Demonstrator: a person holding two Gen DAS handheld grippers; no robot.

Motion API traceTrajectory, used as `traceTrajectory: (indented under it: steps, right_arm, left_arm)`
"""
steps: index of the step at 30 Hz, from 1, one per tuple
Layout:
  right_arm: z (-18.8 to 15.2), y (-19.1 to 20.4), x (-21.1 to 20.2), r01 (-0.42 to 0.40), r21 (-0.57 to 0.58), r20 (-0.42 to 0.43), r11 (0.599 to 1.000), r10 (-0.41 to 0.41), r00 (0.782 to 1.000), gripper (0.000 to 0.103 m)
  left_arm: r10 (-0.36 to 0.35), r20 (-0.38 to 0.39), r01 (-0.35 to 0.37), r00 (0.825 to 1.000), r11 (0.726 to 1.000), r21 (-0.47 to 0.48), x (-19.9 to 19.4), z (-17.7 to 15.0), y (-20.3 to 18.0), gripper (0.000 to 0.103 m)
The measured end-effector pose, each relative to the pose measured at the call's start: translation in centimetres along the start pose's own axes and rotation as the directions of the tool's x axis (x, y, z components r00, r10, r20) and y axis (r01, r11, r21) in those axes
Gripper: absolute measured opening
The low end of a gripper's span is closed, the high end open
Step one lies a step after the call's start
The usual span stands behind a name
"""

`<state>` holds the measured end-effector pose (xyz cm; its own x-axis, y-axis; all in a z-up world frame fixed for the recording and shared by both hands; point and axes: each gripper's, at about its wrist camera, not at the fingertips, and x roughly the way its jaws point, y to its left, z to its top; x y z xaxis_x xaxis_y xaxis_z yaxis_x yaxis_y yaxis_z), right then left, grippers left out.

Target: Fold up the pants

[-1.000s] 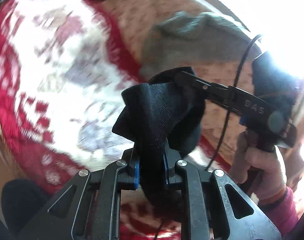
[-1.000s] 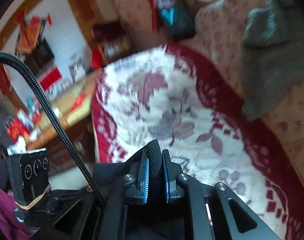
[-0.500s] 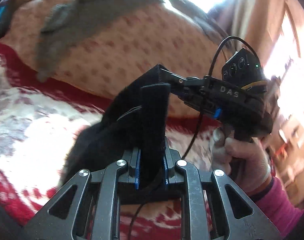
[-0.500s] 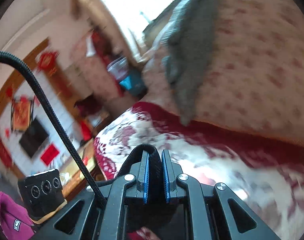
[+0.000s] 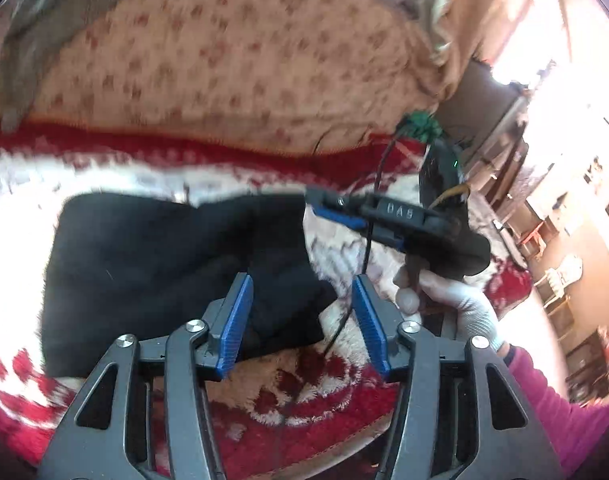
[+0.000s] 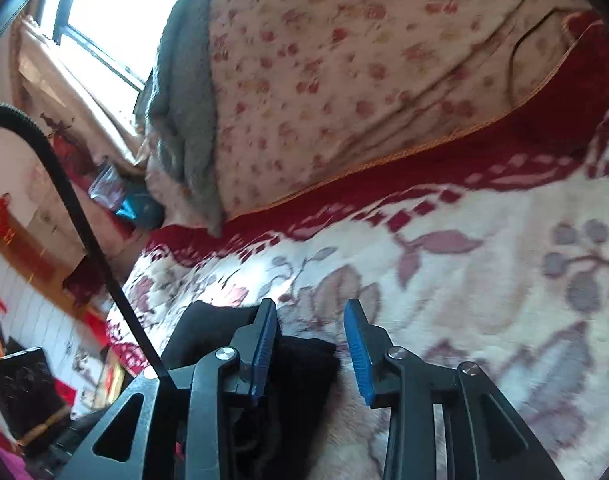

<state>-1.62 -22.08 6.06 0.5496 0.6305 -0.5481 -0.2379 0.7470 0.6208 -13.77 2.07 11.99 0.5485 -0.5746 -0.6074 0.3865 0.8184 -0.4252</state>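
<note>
Pants (image 5: 152,264): black cloth, matt, soft knit look. Blanket (image 6: 464,280) under them: thick plush pile, fuzzy, red/cream w/ floral print. Cushion (image 5: 232,56) behind: thin printed cotton-like cloth, smooth, matt. Grey throw (image 6: 184,100) over it: fleecy, rough nap. Left gripper (image 5: 300,316): matt black plastic frame, bright metal screws; pads (image 5: 236,320) blue, ribbed, rubbery. Right gripper (image 6: 310,344) same build. Cable (image 6: 64,184): black braided sleeve. Glove (image 5: 464,308): pale knit cloth.
</note>
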Motion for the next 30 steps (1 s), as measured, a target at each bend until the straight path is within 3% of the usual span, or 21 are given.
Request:
traceTrajectory:
  steps: [3, 4, 5, 8, 11, 12, 14, 17, 19, 23, 26, 30]
  right_arm:
    - [0.0, 0.8, -1.9, -0.042, -0.003, 0.026, 0.999, 0.042, 0.999, 0.042]
    - [0.1, 1.3, -1.9, -0.066, -0.006, 0.028, 0.998, 0.066, 0.997, 0.053]
    - [0.0, 1.8, -2.1, -0.083, -0.010, 0.022, 0.996, 0.083, 0.996, 0.057]
    - [-0.6, 3.3, -0.8, -0.116, -0.023, -0.043, 0.993, 0.115, 0.992, 0.057]
    - [-1.0, 4.5, 1.6, -0.068, -0.059, -0.098, 0.996, 0.062, 0.993, 0.057]
    - [-1.3, 4.6, 2.2, -0.058, -0.064, -0.113, 0.996, 0.051, 0.992, 0.056]
    - [-1.6, 5.0, 3.4, -0.064, -0.078, -0.158, 0.995, 0.051, 0.986, 0.030]
    - [-2.3, 6.4, 3.1, -0.057, -0.181, -0.144, 0.982, 0.031, 0.989, 0.012]
    - [-2.6, 6.8, 1.8, -0.046, -0.224, -0.120, 0.973, 0.019, 0.993, 0.011]
    - [-3.3, 6.1, 1.6, 0.120, -0.302, -0.105, 0.946, -0.158, 0.982, 0.011]
    - [-3.9, 4.5, 1.3, 0.088, -0.207, -0.123, 0.974, -0.115, 0.986, 0.011]
    - [-4.4, 7.3, -1.1, 0.037, -0.254, -0.060, 0.966, -0.054, 0.997, 0.013]
  left_arm:
    - [0.025, 0.049, -0.026, 0.998, 1.000, 0.004, -1.8, 0.5, 0.8, 0.062]
    - [0.042, 0.057, -0.042, 0.997, 0.999, -0.001, -2.0, 0.5, 1.4, 0.063]
    - [0.065, 0.062, -0.065, 0.996, 0.998, -0.008, -1.9, 0.6, 1.9, 0.063]
    - [0.105, 0.039, -0.104, 0.994, 0.994, -0.025, -1.0, 0.4, 3.3, 0.063]
    - [0.160, 0.029, -0.159, 0.987, 0.987, -0.028, 0.6, 0.3, 3.9, 0.063]
    - [0.164, 0.031, -0.162, 0.986, 0.986, -0.040, 0.6, 0.2, 4.2, 0.063]
    - [0.176, 0.029, -0.174, 0.984, 0.982, -0.068, 0.9, 0.3, 4.8, 0.063]
    - [0.216, 0.035, -0.213, 0.976, 0.974, -0.073, 0.6, 0.2, 5.5, 0.063]
    - [0.254, 0.039, -0.251, 0.966, 0.965, -0.072, 0.6, 0.2, 6.1, 0.063]
    - [0.297, -0.007, -0.297, 0.955, 0.951, -0.090, 2.1, -0.4, 7.7, 0.063]
    - [0.315, -0.012, -0.314, 0.949, 0.945, -0.087, 2.8, -1.0, 8.0, 0.063]
    - [0.343, 0.002, -0.342, 0.939, 0.938, -0.051, 3.5, -1.3, 7.6, 0.063]
